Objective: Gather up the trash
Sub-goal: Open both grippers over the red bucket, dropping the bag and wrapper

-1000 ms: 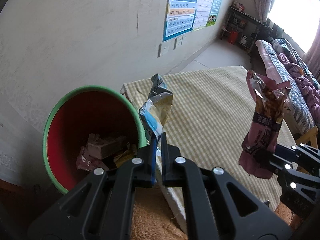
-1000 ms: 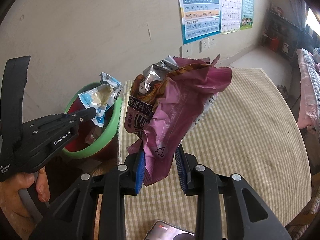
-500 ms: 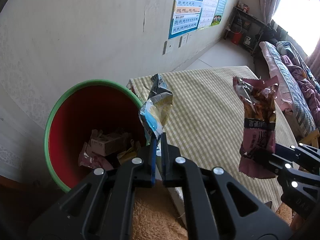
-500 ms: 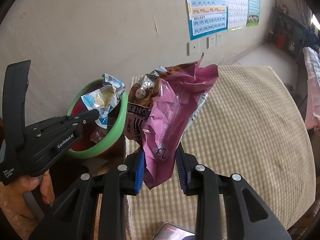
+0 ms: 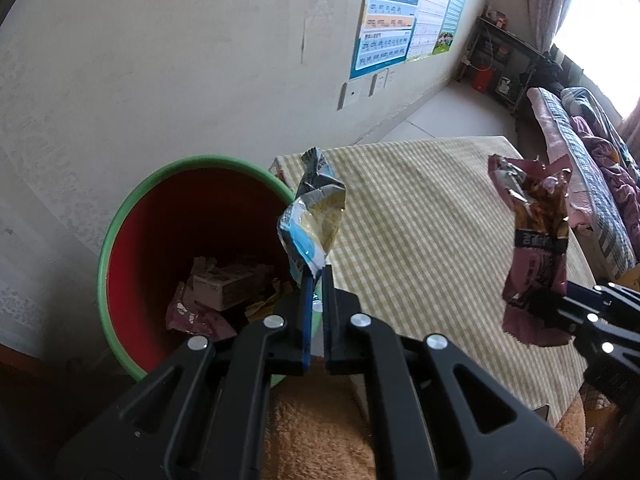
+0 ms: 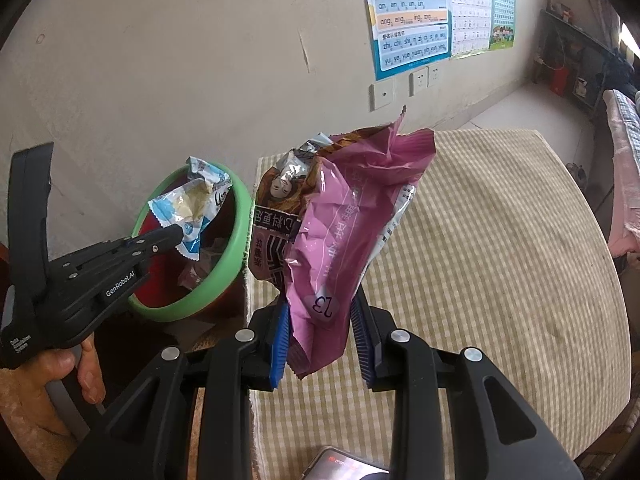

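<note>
The left gripper [image 5: 316,276] has its jaws pinched tight on the bottom edge of a crumpled blue and white wrapper [image 5: 310,222], which stands up from the fingertips with its silver inside showing; in the right wrist view that same wrapper [image 6: 192,210] hangs over the mouth of the bin [image 6: 236,216], just inside the green rim; the bin [image 5: 120,240] is red inside, stands on the floor against the pale wall and touches or nearly touches the edge of the table [image 5: 420,248]; inside it lie a small cardboard box [image 5: 224,286] and a few other wrappers, one of them maroon

The right gripper [image 6: 320,320] is clamped on the lower part of a large pink snack bag [image 6: 344,216], its blue pads pressing in on both sides; the bag stands upright and crumpled, open end up, above the near left part of the table [image 6: 480,260], beside the bin and not over it; from the left wrist view the same bag [image 5: 536,248] is well apart from the blue wrapper, off to the right

The table carries a yellow and white checked cloth; a phone [image 6: 344,466] lies at its near edge; a hand [image 6: 60,368] holds the left gripper's handle; 2 wall posters [image 6: 412,12] hang above a row of sockets
</note>
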The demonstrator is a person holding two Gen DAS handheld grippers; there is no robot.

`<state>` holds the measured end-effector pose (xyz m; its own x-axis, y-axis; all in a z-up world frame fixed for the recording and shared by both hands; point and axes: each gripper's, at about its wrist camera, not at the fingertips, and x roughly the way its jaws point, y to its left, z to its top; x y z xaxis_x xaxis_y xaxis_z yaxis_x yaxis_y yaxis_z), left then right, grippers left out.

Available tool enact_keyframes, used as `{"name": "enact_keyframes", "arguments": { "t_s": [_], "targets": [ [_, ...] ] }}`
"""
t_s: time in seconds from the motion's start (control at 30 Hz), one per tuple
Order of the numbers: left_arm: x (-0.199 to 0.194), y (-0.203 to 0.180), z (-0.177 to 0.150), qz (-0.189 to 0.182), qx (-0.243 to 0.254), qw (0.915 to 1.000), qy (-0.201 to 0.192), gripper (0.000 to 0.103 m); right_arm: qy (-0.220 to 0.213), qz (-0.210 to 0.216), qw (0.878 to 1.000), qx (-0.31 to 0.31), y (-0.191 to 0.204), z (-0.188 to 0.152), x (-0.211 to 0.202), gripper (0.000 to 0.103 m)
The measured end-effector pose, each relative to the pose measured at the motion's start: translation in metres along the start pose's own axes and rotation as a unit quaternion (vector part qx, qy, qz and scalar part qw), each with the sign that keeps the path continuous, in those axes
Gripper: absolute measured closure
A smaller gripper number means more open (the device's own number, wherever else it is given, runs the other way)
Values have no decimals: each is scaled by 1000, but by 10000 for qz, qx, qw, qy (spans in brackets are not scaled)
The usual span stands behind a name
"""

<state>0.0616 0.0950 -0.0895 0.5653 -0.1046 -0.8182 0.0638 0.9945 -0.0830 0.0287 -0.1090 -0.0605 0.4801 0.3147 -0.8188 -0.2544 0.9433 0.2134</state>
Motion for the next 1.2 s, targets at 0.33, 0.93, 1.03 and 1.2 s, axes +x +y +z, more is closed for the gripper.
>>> {"name": "enact_keyframes", "arguments": {
  "t_s": [0.33, 0.93, 1.03, 1.2],
  "targets": [
    [-2, 52, 0, 430, -455, 9980, -29, 99, 179, 307, 9981, -512, 38, 23, 20, 75],
    [5, 106, -10, 716, -961, 9927, 163, 99, 602, 833, 9850, -1384, 123, 48, 71, 73],
    [5, 110, -10, 757, -1014, 9918, 164, 99, 636, 890, 9843, -1384, 126, 53, 77, 70],
    [1, 110, -9, 793, -1101, 9907, 104, 56, 460, 1160, 9860, -1104, 112, 61, 70, 42]
  ]
}}
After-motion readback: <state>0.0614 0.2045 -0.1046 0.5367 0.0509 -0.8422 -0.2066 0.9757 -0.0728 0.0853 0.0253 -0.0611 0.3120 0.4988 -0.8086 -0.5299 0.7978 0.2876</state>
